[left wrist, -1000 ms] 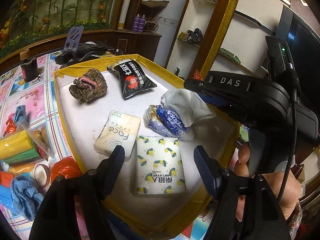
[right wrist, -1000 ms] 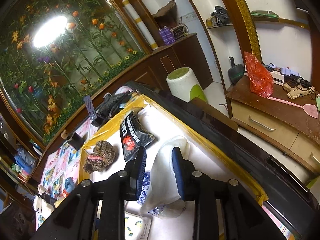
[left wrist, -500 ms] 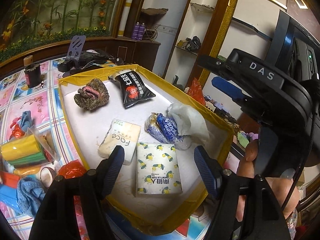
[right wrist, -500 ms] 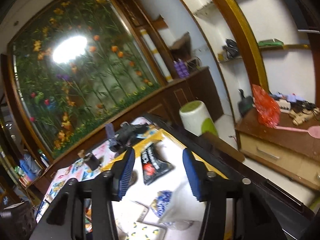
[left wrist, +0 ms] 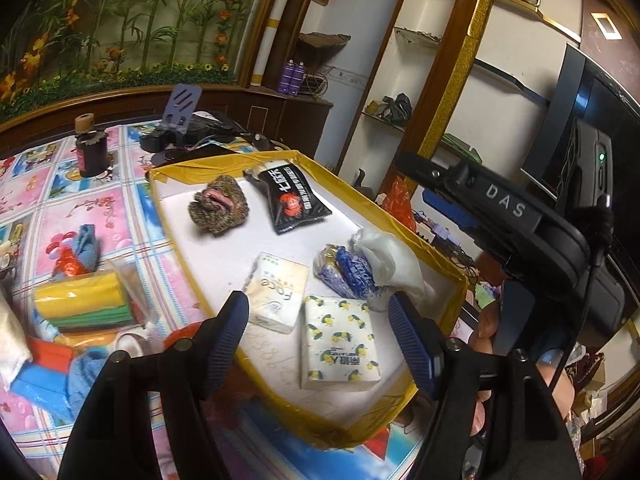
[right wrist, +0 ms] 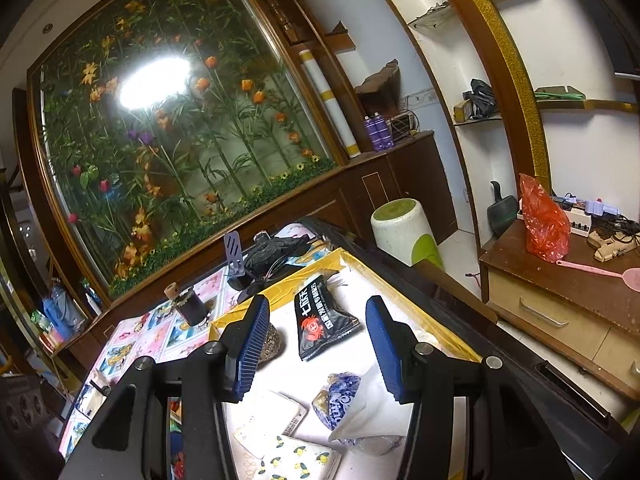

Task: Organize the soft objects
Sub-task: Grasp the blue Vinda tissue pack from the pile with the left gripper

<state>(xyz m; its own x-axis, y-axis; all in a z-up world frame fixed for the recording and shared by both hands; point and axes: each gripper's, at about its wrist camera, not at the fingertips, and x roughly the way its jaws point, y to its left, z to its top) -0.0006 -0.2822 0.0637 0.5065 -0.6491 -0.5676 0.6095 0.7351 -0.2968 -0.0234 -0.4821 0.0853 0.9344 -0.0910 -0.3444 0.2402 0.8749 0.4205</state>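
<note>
A yellow-taped tray (left wrist: 436, 264) with a white floor sits on a flowered tablecloth (left wrist: 120, 216). Six soft things lie in it. At the far end are a knitted brown pouch (left wrist: 219, 210) and, just right of it, a black snack bag (left wrist: 290, 202). Nearer the middle a "Face" tissue pack (left wrist: 278, 292) lies beside a lemon-print tissue pack (left wrist: 340, 346), their edges close or touching. Against the right wall, a blue-and-white packet (left wrist: 348, 276) touches a crumpled white bag (left wrist: 386, 258).

The left gripper (left wrist: 318, 336) hangs over the near end of the tray, jaws wide and empty. In its view the lemon-print pack shows in the gap between the fingers, lying flat on the tray floor below them; no pad touches it. The "Face" pack shows just inside the left finger, also untouched.

The right gripper (right wrist: 316, 350) is above the tray's right side, jaws parted about halfway with nothing gripped. In its view the snack bag (right wrist: 320, 320) appears between the fingers, farther off on the tray floor. The white bag (right wrist: 370, 412) and the blue-and-white packet (right wrist: 336, 398) lie below the right finger, clear of the pads. The pouch (right wrist: 270, 346) is mostly hidden behind the left finger.

Left of the tray on the cloth lie a bagged stack of yellow and green cloths (left wrist: 86, 304) and a blue rag (left wrist: 88, 242).
</note>
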